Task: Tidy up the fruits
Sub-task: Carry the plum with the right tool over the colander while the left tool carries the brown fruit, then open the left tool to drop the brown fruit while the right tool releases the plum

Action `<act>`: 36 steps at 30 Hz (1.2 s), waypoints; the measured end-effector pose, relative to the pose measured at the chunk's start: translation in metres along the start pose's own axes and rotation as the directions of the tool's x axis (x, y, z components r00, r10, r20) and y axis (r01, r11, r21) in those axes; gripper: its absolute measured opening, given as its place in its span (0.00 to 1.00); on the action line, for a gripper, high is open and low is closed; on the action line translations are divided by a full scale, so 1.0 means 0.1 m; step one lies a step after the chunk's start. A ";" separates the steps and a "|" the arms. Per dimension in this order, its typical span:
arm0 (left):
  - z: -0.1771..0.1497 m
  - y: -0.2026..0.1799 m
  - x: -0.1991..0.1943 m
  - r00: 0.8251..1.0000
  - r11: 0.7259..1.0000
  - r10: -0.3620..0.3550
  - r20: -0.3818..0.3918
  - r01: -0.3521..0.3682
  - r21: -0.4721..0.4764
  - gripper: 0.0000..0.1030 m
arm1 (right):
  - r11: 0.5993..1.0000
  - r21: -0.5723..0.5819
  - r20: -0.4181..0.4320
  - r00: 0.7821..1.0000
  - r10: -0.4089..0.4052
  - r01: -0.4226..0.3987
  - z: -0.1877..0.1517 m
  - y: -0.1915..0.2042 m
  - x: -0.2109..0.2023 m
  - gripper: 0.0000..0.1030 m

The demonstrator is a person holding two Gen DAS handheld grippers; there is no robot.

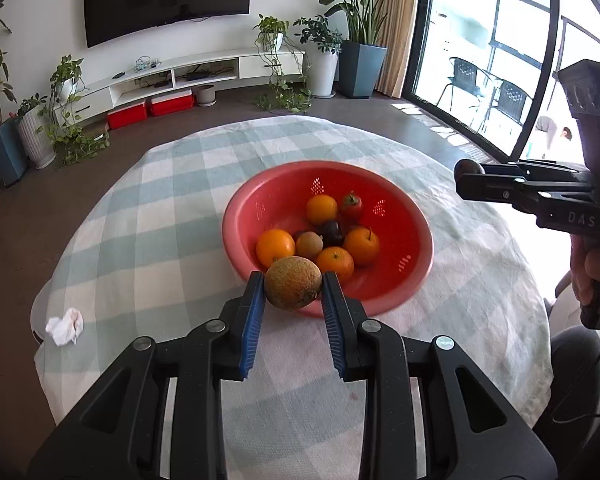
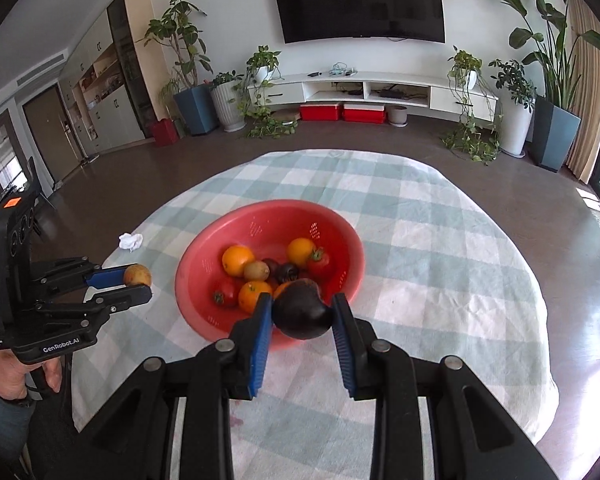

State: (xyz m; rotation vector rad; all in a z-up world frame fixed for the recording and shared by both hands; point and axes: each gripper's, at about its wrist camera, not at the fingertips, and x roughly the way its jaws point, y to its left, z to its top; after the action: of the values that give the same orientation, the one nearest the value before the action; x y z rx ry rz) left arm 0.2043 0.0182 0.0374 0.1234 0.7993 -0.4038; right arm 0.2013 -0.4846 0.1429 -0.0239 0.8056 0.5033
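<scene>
A red colander bowl (image 1: 404,216) (image 2: 204,304) stands on the checked tablecloth and holds oranges (image 1: 275,246), a tomato (image 1: 352,205), a kiwi (image 1: 309,245) and dark plums (image 1: 332,232). My left gripper (image 1: 293,289) is shut on a brownish-yellow round fruit (image 1: 293,283), held above the bowl's near rim. In the right wrist view that gripper (image 2: 138,284) shows at the left with the same fruit (image 2: 137,275). My right gripper (image 2: 302,314) is shut on a dark purple fruit (image 2: 302,314) over the bowl's near edge. From the left wrist view, the right gripper (image 1: 469,176) is at the right.
A crumpled white tissue (image 1: 65,326) (image 2: 131,241) lies on the cloth left of the bowl. The round table's tablecloth (image 1: 160,216) (image 2: 440,248) drops off to a dark floor. Plants, a TV unit and red boxes (image 1: 150,110) line the far wall. A hand (image 2: 16,372) holds each grip.
</scene>
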 end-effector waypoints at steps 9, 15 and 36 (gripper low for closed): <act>0.43 0.04 0.70 0.998 0.999 0.019 -0.064 -0.016 0.038 0.26 | 1.000 -0.015 -0.057 0.998 -0.002 0.001 0.27 0.15 0.51 0.31; 0.40 0.02 1.01 0.994 0.999 0.014 -0.104 -0.009 0.051 0.26 | 0.999 -0.024 -0.128 0.991 -0.042 0.039 0.20 0.13 0.89 0.31; 0.36 0.04 1.17 0.995 0.999 0.034 -0.092 -0.031 0.036 0.43 | 0.982 -0.142 -0.173 0.973 -0.151 0.127 0.08 0.22 1.19 0.32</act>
State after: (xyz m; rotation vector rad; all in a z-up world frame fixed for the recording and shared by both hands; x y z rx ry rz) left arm 0.3034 -0.0227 -0.0215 0.1881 0.8808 -0.3834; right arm 0.2658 -0.4134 0.0695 -0.2490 0.9432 0.4235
